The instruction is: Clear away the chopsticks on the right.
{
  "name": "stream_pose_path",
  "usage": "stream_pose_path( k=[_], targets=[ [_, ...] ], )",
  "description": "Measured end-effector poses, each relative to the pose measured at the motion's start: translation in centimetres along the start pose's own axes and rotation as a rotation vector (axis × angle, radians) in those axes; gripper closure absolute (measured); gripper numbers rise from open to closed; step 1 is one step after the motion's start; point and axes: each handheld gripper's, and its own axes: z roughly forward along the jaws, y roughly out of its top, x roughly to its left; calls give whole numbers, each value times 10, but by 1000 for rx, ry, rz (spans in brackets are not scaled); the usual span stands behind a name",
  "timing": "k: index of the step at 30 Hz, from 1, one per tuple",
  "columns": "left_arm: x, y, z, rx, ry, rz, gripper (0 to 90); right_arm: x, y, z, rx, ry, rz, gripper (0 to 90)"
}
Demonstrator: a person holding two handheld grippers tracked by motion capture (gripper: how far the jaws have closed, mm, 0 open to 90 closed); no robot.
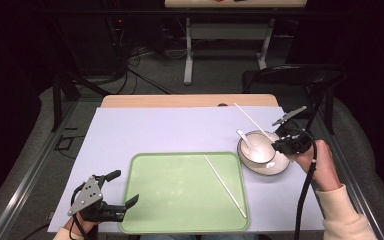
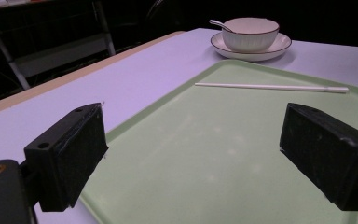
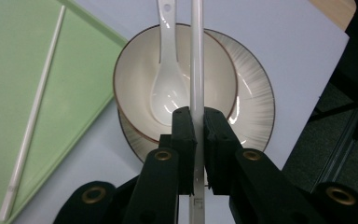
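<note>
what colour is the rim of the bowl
Dark brown line on a cream bowl, clearest in the right gripper view.

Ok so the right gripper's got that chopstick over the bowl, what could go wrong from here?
1. The right gripper pinches the thin chopstick near one end; it could pivot or slip out.
2. It hangs directly over the bowl and spoon; lowering might knock the spoon or tip the bowl off its saucer.
</note>
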Motion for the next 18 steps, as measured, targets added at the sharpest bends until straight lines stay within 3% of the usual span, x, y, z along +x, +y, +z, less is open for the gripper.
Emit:
stream_pose_path(
  k=[6, 12, 17, 18],
  targets=[
    [0, 0, 0, 0, 1, -1, 71, 16, -4, 4, -14, 32, -5, 837],
    [0, 0, 0, 0, 0, -1, 71, 38, -9, 15, 7, 75, -18, 836],
    [-1, 0, 0, 0, 13, -3, 71, 48, -11, 22, 23, 92, -27, 837],
    [0, 0, 0, -3, -1, -4, 71, 50, -12, 23, 26, 94, -29, 837]
  ],
)
